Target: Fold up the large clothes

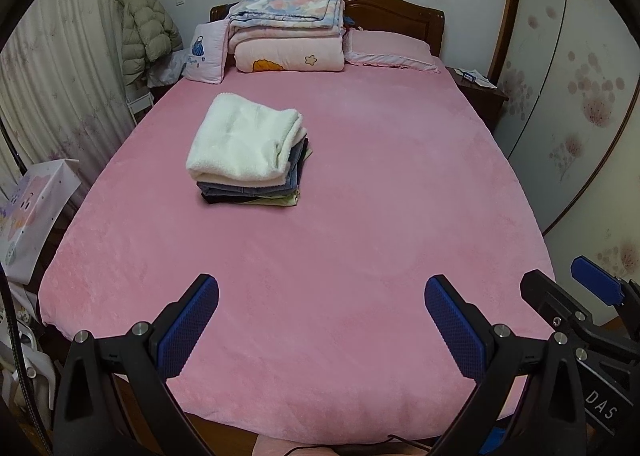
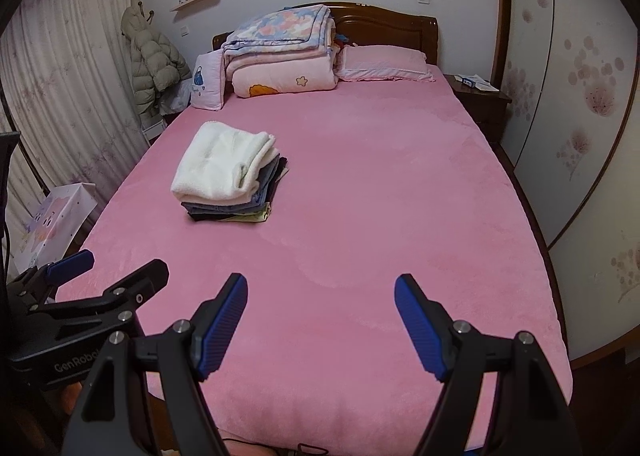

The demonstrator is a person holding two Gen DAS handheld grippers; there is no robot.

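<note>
- On the bed (image 1: pixel 360 195), a pile of folded clothes (image 1: pixel 248 155) sits left of middle, away from every edge.
- Near the foot edge, the left gripper (image 1: pixel 320 320) and right gripper (image 2: pixel 320 320) hang side by side, jaws wide, holding nothing.

- Pink bed (image 1: pixel 360 215) fills the frame.
- Folded clothes stack (image 1: pixel 248 151) sits left of centre.
- Blankets (image 1: pixel 288 31) and pillow (image 1: pixel 392 49) lie along the top.

Near bed (image 1: pixel 360 256) lies bare; folded clothes stack (image 1: pixel 248 151) blocks far left.
</note>
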